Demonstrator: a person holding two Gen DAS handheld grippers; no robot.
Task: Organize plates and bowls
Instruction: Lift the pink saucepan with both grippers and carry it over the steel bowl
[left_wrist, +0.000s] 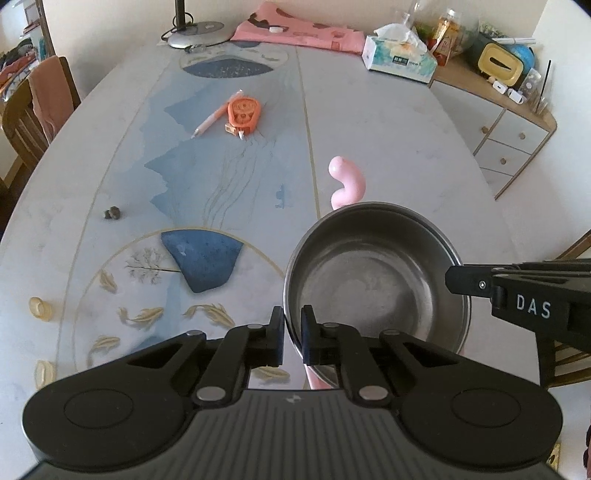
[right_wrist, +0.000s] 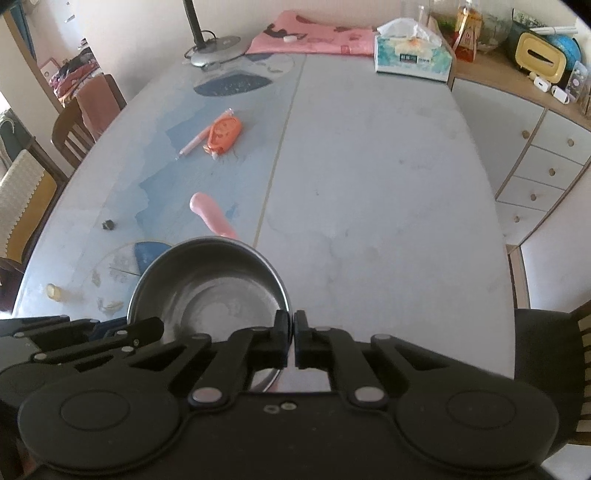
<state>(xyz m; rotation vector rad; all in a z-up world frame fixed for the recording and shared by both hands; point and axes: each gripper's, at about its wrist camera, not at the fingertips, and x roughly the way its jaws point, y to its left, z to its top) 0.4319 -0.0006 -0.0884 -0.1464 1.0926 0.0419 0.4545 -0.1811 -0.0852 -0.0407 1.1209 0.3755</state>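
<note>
Nearest, both tools angled steeply down over the bench (left_wrist: 388, 129), each pinching the rim of one steel bowl (left_wrist: 373, 280).

Left tool (left_wrist: 293, 332): fingers closed on the bowl's near-left rim, one pad outside the wall, one inside. Right tool (right_wrist: 293, 334): pads nearly together, clamped on the thin rim at the bowl's right side. In the left view the right tool enters from the right edge, reaching the bowl's far-right rim; in the right view the left tool lies low at the bowl's left. No hand or sleeve visible in either view.

Bowl: empty, dull inner floor, tilted slightly, held between the two tools. Whether its base touches the bench, cannot tell.

Just beyond the bowl: curved pink object (left_wrist: 347, 181), partly hidden behind the far rim. Left of the bowl: small dark lump (left_wrist: 112, 213) and an amber ring-like piece (left_wrist: 38, 306).

Farther past the bowl: orange tape dispenser (left_wrist: 243, 114) with a pink pen (left_wrist: 212, 120) beside it.

Farthest from the bowl: lamp base (left_wrist: 197, 33), folded pink cloth (left_wrist: 299, 31), tissue box (left_wrist: 400, 57). Drawer cabinet (left_wrist: 509, 144) right of the bench.
</note>
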